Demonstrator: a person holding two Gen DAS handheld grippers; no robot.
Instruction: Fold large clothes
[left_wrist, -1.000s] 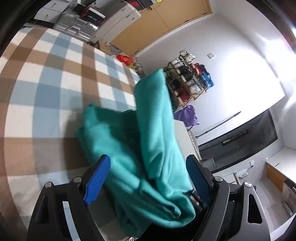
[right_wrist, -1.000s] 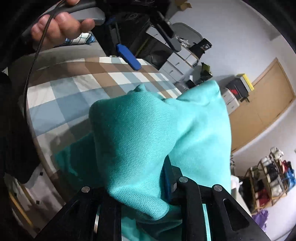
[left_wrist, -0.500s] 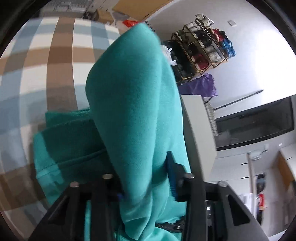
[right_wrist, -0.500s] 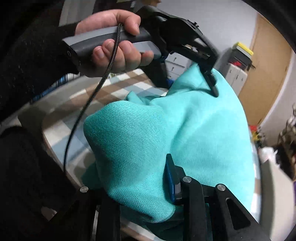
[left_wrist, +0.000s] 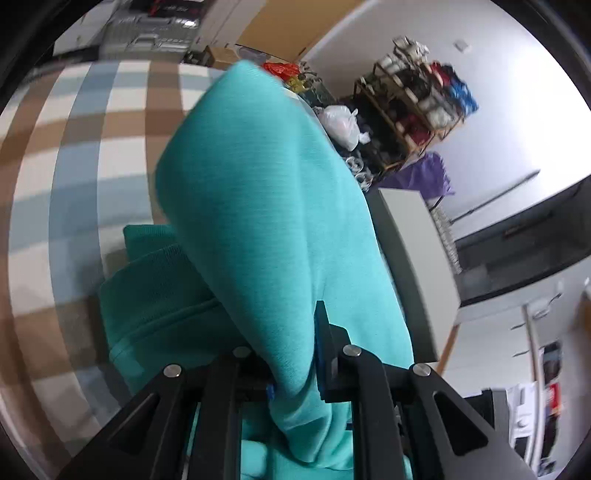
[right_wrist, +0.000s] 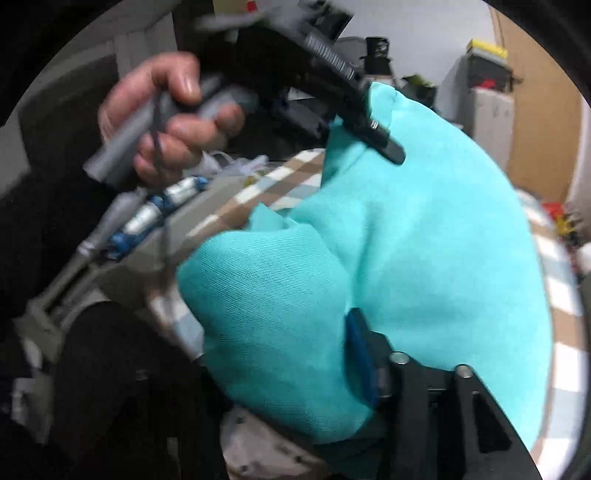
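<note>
Starting at the left of the left wrist view: a checked bedcover (left_wrist: 74, 166) in brown, blue and white, spread flat and running to the far edge. Bunched on it, low and left of centre, the lower folds of a teal sweatshirt (left_wrist: 266, 206), ribbed hem showing. Rising from those folds up through the middle, a thick lifted fold of the same garment, pinched at its base by the left gripper (left_wrist: 291, 354). Jaws nearly together, just been closing, cloth squeezed between the blue pads. Further right, a white plastic bag (left_wrist: 341, 123), then a wooden rack (left_wrist: 417, 110) crowded with small things, and a pale cabinet (left_wrist: 413, 251) just beside the bed.

Moving to the right wrist view, again from the left: a dark sleeve (right_wrist: 92, 369), and above it a hand (right_wrist: 170, 122) wrapped round the grey handle of the left gripper. Black fingertips of that tool biting into the top edge of the sweatshirt at upper centre. Filling the middle and right, the teal bulk, hanging above the bedcover. At the bottom, the right gripper (right_wrist: 288, 350), jaws about half apart and just been opening, fabric lying between them. One blue pad bare against the cloth, the other finger buried under it; cannot tell whether the pads press on it.
</note>
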